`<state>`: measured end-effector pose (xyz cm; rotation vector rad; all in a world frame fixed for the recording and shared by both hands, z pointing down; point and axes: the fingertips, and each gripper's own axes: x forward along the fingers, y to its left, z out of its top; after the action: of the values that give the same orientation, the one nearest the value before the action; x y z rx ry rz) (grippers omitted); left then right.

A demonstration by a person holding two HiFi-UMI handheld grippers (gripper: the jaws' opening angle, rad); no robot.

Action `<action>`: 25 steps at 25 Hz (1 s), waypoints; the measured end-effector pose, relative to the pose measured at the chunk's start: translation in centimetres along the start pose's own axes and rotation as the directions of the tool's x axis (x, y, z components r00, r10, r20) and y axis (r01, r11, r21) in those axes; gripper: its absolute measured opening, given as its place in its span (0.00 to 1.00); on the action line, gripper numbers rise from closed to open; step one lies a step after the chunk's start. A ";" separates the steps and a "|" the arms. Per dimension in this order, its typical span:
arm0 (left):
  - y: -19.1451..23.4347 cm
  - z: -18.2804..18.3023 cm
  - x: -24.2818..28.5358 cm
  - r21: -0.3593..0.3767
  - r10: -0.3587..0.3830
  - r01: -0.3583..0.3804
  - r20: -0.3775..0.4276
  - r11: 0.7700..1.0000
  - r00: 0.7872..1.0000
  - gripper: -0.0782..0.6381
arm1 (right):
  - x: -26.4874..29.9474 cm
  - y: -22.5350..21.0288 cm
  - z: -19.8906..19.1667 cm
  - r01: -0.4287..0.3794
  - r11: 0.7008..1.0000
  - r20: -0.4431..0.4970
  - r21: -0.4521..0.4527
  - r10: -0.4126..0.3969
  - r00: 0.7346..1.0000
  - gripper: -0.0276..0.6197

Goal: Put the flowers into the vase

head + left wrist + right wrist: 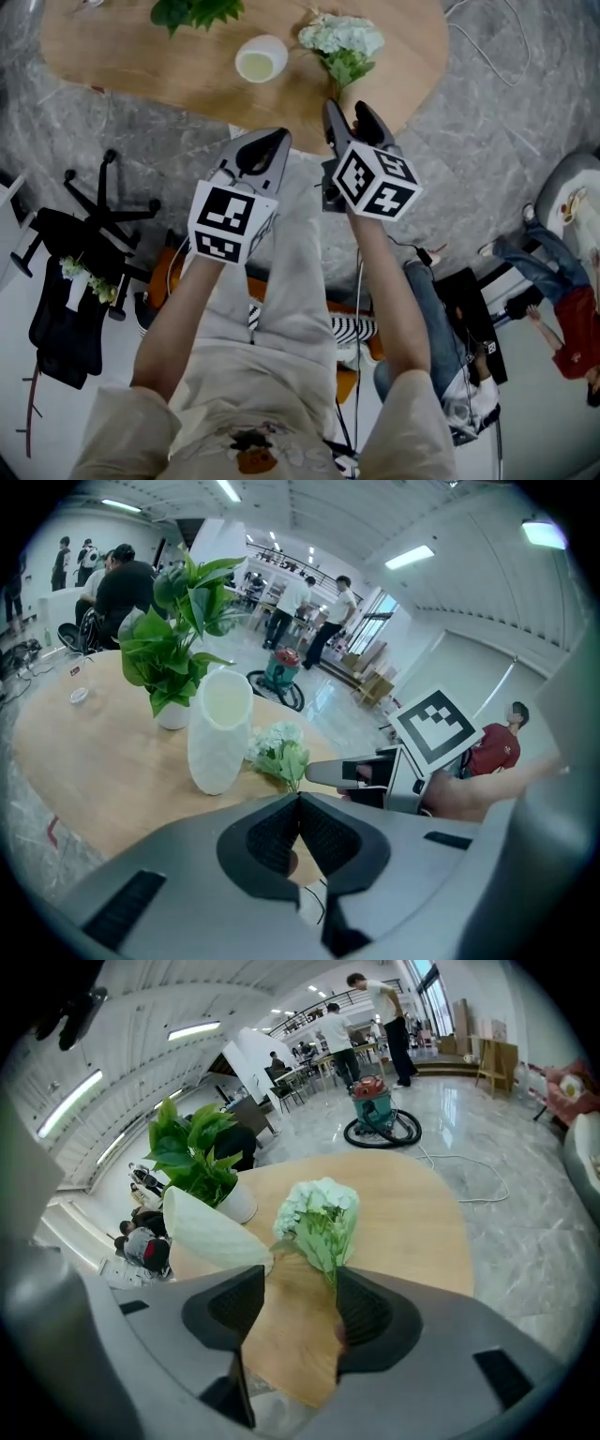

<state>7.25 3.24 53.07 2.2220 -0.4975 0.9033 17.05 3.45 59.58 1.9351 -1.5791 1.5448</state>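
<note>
Nearest, the left gripper [267,141] has its grey jaws pressed together tip to tip, their ridged black pads holding nothing. Beside it the right gripper [347,117] has its jaws standing well apart, with only bare tabletop between them; the flowers' green stem end lies just ahead of its tips, untouched. The flowers [342,39] lie flat on the round, light wooden table [122,56], a loose bunch of small whitish-green blossoms over broad green leaves. Just to their left in the head view stands the vase [261,58], upright, white, tall and slightly bulging, with a finely ribbed skin; its round mouth shows only a pale inside. Farther back a potted plant [195,11] with large glossy green leaves sits in a small white pot.
</note>
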 end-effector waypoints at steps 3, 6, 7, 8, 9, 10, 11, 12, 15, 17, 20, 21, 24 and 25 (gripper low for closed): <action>0.0 0.0 0.2 0.003 -0.003 0.003 -0.001 1.000 1.000 0.11 | 0.9 -0.4 0.0 -0.019 1.000 -0.022 -0.010 0.018 1.000 0.40; 0.1 -0.2 0.3 0.012 -0.003 0.003 -0.004 1.000 1.000 0.11 | 1.6 -0.9 -0.1 -0.032 0.999 -0.045 -0.032 0.031 0.999 0.40; 0.1 -0.3 0.4 0.014 -0.003 0.003 -0.005 1.000 1.000 0.11 | 1.8 -1.1 -0.1 -0.033 0.999 -0.049 -0.040 0.031 0.998 0.40; 0.1 -0.3 0.4 0.014 -0.003 0.003 -0.005 1.000 1.000 0.11 | 2.0 -1.3 0.0 -0.035 0.998 -0.051 -0.045 0.032 0.998 0.40; 0.1 -0.3 0.4 0.014 -0.003 0.003 -0.005 1.000 1.000 0.11 | 2.2 -1.6 0.0 -0.039 0.998 -0.053 -0.042 0.037 0.998 0.40; 0.1 -0.2 0.5 0.014 -0.003 0.003 -0.005 1.000 1.000 0.11 | 2.4 -1.8 0.1 -0.045 0.999 -0.052 -0.031 0.043 0.998 0.40; 0.0 -0.2 0.5 0.014 -0.003 0.003 -0.006 1.000 1.000 0.11 | 2.6 -2.0 0.2 -0.048 0.999 -0.049 -0.018 0.047 0.998 0.40; 0.0 -0.2 0.5 0.013 -0.004 0.004 -0.007 1.000 1.000 0.11 | 2.8 -2.4 0.3 -0.048 0.999 -0.049 -0.010 0.047 0.998 0.40; 0.0 -0.4 0.7 0.011 -0.006 0.006 -0.010 1.000 1.000 0.11 | 3.4 -3.2 0.3 -0.041 0.999 -0.072 -0.031 0.039 0.997 0.40; 0.1 -0.7 0.8 0.007 -0.007 0.007 -0.015 1.000 1.000 0.11 | 3.8 -3.5 0.4 -0.050 0.998 -0.086 -0.032 0.047 0.995 0.40; 0.2 -0.8 0.9 -0.002 -0.005 0.005 -0.012 1.000 1.000 0.11 | 4.1 -3.7 0.8 -0.055 0.998 -0.092 -0.025 0.052 0.994 0.40; 0.2 -0.8 1.0 -0.005 -0.004 0.003 -0.011 1.000 1.000 0.11 | 4.2 -3.8 1.0 -0.054 0.998 -0.094 -0.025 0.051 0.994 0.40; 0.4 -0.7 1.2 -0.007 0.004 -0.004 -0.004 1.000 1.000 0.11 | 4.7 -3.9 1.1 -0.061 0.998 -0.103 -0.021 0.059 0.993 0.40; 0.5 -0.7 1.3 -0.010 0.006 -0.006 -0.005 1.000 1.000 0.11 | 4.9 -4.0 1.0 -0.067 0.998 -0.107 -0.018 0.064 0.992 0.40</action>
<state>7.52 3.28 54.67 2.2100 -0.5054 0.9076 20.25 1.48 64.72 1.7750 -1.6228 1.6209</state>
